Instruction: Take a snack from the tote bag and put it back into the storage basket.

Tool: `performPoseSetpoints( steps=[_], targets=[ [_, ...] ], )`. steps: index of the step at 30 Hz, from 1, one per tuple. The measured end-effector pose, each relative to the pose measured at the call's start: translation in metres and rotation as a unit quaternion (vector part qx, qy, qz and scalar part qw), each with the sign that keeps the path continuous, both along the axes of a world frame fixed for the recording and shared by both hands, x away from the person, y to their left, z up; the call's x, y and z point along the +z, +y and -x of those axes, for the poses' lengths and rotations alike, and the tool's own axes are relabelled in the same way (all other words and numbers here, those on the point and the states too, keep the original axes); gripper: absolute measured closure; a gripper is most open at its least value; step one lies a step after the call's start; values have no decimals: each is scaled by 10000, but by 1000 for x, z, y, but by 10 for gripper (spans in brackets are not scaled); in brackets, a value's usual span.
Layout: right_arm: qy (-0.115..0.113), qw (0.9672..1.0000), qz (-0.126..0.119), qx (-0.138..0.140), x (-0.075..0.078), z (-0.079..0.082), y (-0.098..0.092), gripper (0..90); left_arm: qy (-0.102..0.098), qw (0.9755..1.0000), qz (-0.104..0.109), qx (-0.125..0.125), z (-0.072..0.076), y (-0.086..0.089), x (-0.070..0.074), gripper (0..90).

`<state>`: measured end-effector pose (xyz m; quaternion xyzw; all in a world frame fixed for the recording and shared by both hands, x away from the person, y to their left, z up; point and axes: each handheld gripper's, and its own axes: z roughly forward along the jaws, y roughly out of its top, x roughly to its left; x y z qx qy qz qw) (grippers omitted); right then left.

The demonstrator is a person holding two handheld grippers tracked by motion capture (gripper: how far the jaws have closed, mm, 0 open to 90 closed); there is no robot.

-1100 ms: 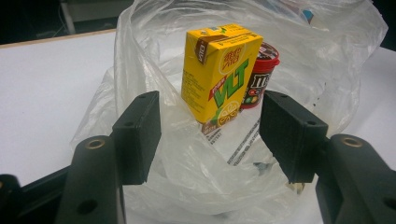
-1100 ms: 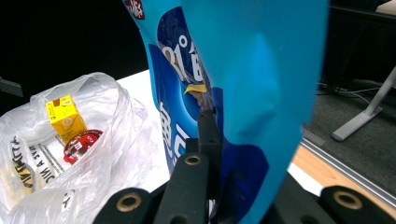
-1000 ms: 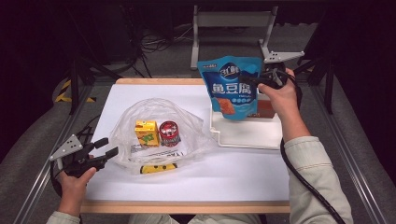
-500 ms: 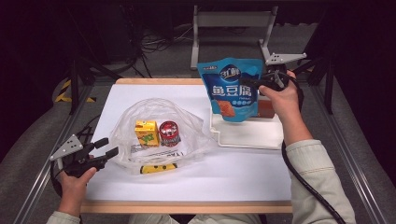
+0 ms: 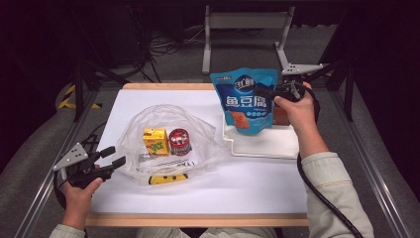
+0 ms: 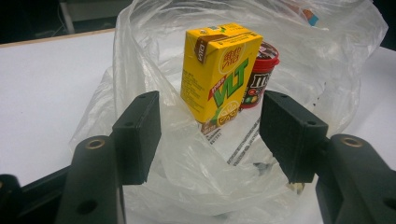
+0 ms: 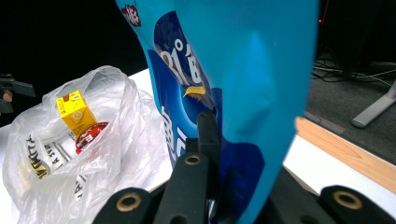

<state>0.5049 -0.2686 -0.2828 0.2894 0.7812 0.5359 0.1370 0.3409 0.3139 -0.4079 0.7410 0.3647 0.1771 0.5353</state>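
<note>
Glossy blue foil pouch [image 5: 245, 99]; thin, crinkled clear plastic bag [image 5: 168, 144]; matt white table [image 5: 257, 181].

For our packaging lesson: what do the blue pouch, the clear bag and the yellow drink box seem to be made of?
Blue pouch: glossy plastic film, probably; it dents and shines.
Clear bag: thin plastic film, see-through and crinkled.
Yellow drink box: likely coated printed carton, with sharp folded edges.

blue pouch [image 7: 243, 93] top cut off by the frame, hiding one jaw of the right tool [image 7: 233, 186], orange item [image 5: 280, 116] behind pouch unidentifiable
</note>
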Motion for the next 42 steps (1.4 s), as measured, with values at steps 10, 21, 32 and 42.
performPoseSetpoints(
  steps=[10, 21, 32, 42],
  targets=[
    [-61, 9998, -184, 22, -12, -1, -6, 897, -10, 10000, -4, -14, 0, -1, 0, 391],
    [-65, 9998, -184, -4, -24, -5, -8, 896, -29, 10000, -15, -25, 1, -1, 0, 391],
    [-72, 9997, -241, -38, -29, -11, -16, 890, -25, 10000, -8, -37, 0, -1, 0, 391],
    [-53, 9997, -215, -45, -29, -14, -18, 888, 9, 10000, -10, -53, -1, -2, 0, 392]
  ],
)
